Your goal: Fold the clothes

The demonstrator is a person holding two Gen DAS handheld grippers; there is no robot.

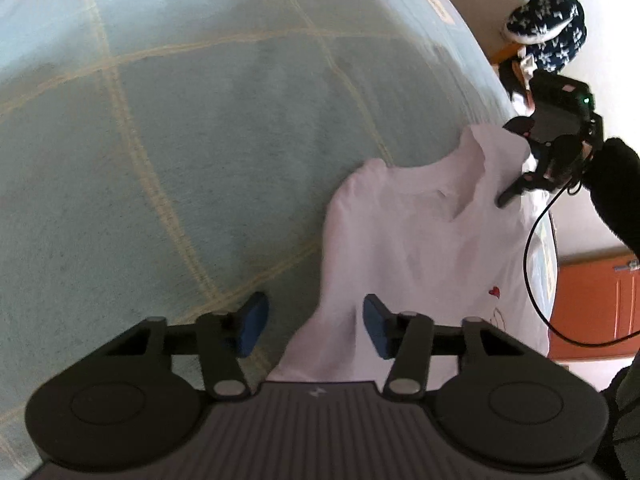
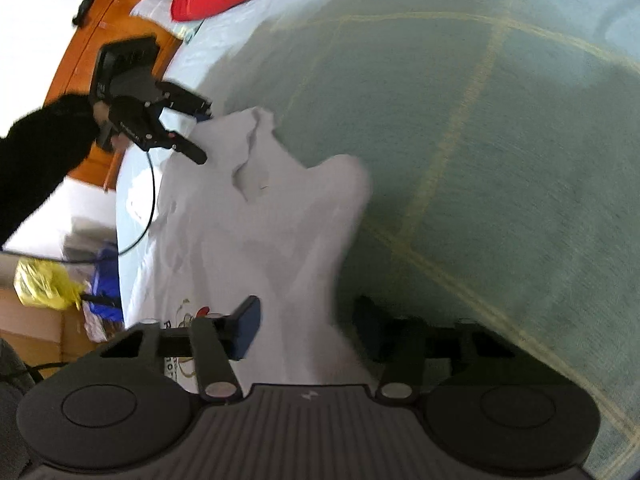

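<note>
White shirt (image 1: pixel 420 240) between both tongs, left tongs (image 1: pixel 316 326) and right tongs (image 2: pixel 306 328) apart, neither gripping.

Left gripper (image 1: pixel 314 326), right gripper (image 2: pixel 308 328): jaws part-open, angled down.

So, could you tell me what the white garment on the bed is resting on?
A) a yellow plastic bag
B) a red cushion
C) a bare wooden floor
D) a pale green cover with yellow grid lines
D: the white garment lies spread on the pale green cover, whose thin yellow lines cross it in a grid, and the same cover shows beside the garment in the right wrist view.
</note>
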